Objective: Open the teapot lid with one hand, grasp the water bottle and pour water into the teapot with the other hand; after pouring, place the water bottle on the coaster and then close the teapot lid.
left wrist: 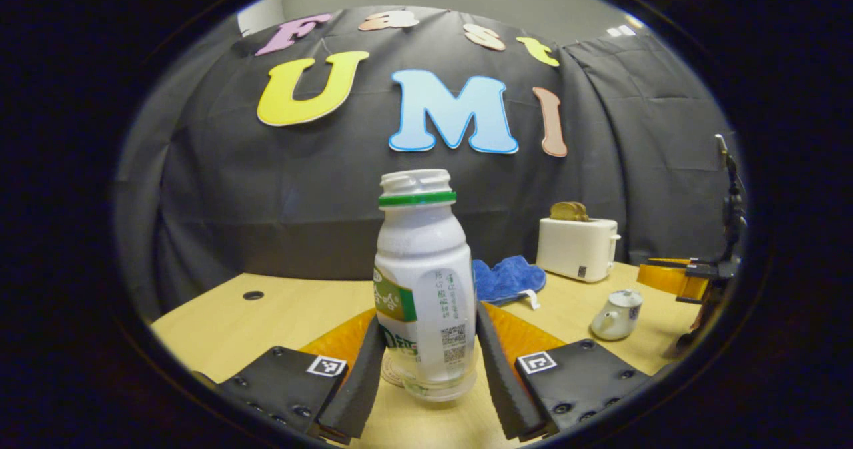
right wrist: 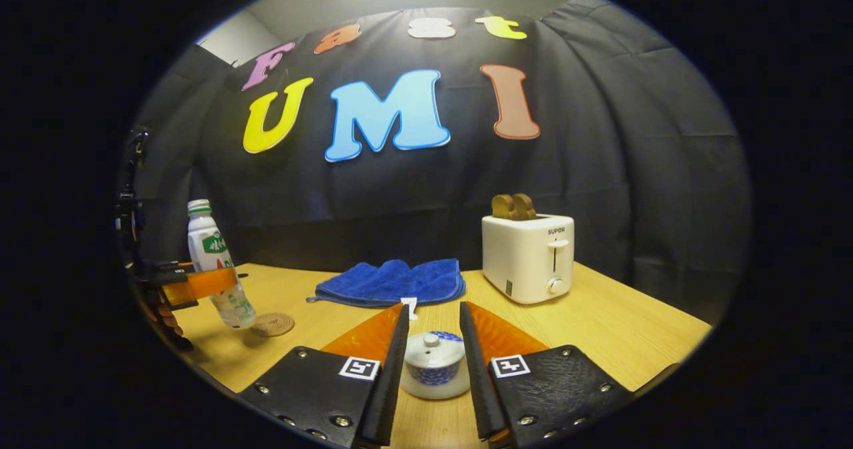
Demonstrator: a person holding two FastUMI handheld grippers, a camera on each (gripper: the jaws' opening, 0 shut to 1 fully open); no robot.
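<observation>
Both left tongs (left wrist: 426, 369) fingers flanking bottle (left wrist: 423, 282)

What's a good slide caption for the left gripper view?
Left gripper grips the uncapped water bottle above the coaster; lidded teapot waits beside the toaster.

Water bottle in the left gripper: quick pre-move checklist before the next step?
1. Left gripper fingers on both sides of the water bottle: ok; actual squeeze: cannot tell.
2. Bottle cap off: ok, neck is open.
3. Bottle upright: not ok, it tilts in the right gripper view, base just beside the coaster.
4. Teapot lid removed: not ok, it sits on the teapot.
5. Right gripper around the lid: ok, fingers straddle it, apart, not clamped.
6. Blue cloth and toaster out of the way: ok.
</observation>
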